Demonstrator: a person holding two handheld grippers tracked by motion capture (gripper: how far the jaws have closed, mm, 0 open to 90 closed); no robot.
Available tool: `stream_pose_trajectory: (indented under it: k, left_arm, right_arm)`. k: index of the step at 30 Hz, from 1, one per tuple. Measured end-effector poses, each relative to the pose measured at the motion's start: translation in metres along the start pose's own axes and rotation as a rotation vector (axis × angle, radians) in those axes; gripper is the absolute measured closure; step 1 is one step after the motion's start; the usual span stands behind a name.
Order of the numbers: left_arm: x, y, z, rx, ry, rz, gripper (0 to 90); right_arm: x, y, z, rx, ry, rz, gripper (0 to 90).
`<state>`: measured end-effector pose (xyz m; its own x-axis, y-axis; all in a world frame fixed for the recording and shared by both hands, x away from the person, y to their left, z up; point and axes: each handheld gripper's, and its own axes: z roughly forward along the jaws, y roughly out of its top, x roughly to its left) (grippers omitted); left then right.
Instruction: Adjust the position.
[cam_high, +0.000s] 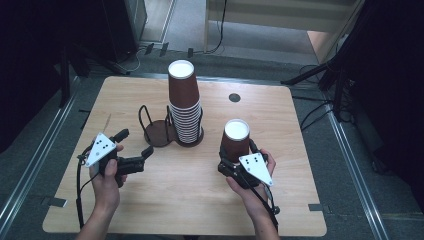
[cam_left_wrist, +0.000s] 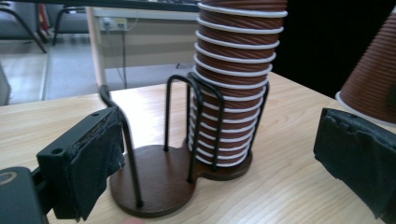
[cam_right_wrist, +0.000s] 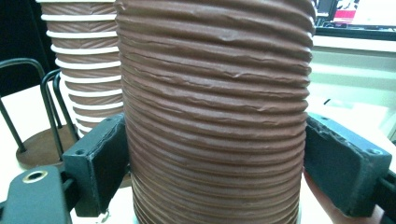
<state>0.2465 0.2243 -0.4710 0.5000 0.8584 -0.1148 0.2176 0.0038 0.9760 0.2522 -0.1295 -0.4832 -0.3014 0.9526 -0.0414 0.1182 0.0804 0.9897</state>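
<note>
A tall stack of upside-down brown ribbed paper cups (cam_high: 183, 102) (cam_left_wrist: 236, 79) (cam_right_wrist: 77, 70) fills the right ring of a dark wire cup holder (cam_high: 159, 134) (cam_left_wrist: 159, 177). The holder's left ring stands empty. A single upside-down brown cup (cam_high: 236, 139) (cam_right_wrist: 215, 116) (cam_left_wrist: 371, 79) sits at the table's right middle. My right gripper (cam_high: 235, 161) (cam_right_wrist: 219, 170) is shut on it, one pad pressed against each side. Left of the holder, my left gripper (cam_high: 135, 143) (cam_left_wrist: 224, 163) is open and points at the holder with nothing between its jaws.
The wooden table (cam_high: 165, 200) has a small grey round cap (cam_high: 234, 97) at the back right. Black stands and cables (cam_high: 320, 75) ring the table on the floor. Bare wood lies in front of both grippers.
</note>
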Motion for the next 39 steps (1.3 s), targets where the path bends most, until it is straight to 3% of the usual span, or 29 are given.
stream_pose_trajectory:
  k: [7, 10, 17, 19, 23, 29, 39]
  left_arm:
    - [-0.009, 0.001, 0.009, 0.019, -0.071, -0.024, 2.3]
    - [-0.018, 0.004, 0.014, 0.037, -0.101, -0.004, 2.3]
    - [-0.037, 0.015, 0.018, 0.047, -0.254, 0.016, 2.3]
    - [-0.041, 0.014, 0.019, 0.065, -0.279, 0.024, 2.3]
    - [-0.045, 0.01, 0.024, 0.125, -0.299, 0.007, 2.3]
    - [-0.046, 0.006, 0.028, 0.204, -0.334, -0.015, 2.3]
    - [-0.058, 0.006, 0.035, 0.265, -0.367, 0.029, 2.3]
  right_arm:
    - [0.009, -0.007, 0.001, 0.012, 0.021, -0.027, 12.9]
    - [0.012, -0.011, 0.001, 0.02, 0.019, -0.045, 12.9]
    - [0.025, -0.022, 0.001, 0.037, 0.029, -0.131, 12.9]
    - [0.03, -0.025, 0.002, 0.04, 0.038, -0.152, 12.8]
    - [0.04, -0.028, 0.004, 0.036, 0.057, -0.185, 12.9]
    - [0.056, -0.033, 0.007, 0.029, 0.081, -0.272, 12.9]
    - [0.073, -0.042, 0.004, 0.024, 0.114, -0.363, 12.9]
